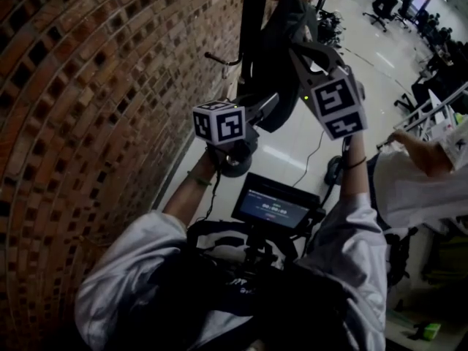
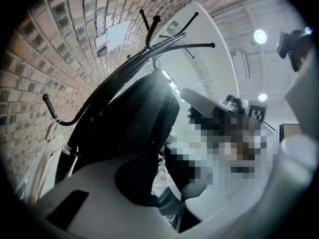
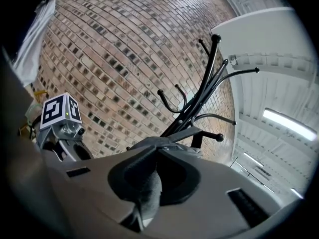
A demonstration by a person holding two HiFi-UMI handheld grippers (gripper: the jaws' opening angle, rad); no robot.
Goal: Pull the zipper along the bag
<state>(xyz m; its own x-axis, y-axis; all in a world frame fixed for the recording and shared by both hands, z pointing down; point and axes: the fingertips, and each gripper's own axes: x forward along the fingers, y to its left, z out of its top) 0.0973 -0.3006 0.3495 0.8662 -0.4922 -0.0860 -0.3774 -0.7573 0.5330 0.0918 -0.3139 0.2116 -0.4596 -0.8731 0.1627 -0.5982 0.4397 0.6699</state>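
Observation:
A black bag [image 1: 281, 61] hangs from a black coat rack [image 1: 252, 20] beside the brick wall. My left gripper [image 1: 272, 102] reaches the bag's lower left side. In the left gripper view the bag [image 2: 144, 123] fills the middle, and the left gripper [image 2: 172, 203] shows a gap between its jaws with dark fabric at the left pad. My right gripper [image 1: 298, 48] is higher, at the bag's right edge. In the right gripper view the right gripper [image 3: 149, 183] is shut on a grey pull strip [image 3: 147, 195] that runs up to the bag's top [image 3: 169, 143].
The curved brick wall [image 1: 95, 86] stands close on the left. A small screen [image 1: 274, 205] hangs on my chest rig. Another person's arm [image 1: 417, 152] is at the right. Office chairs [image 1: 384, 2] stand far back on the pale floor [image 1: 292, 148].

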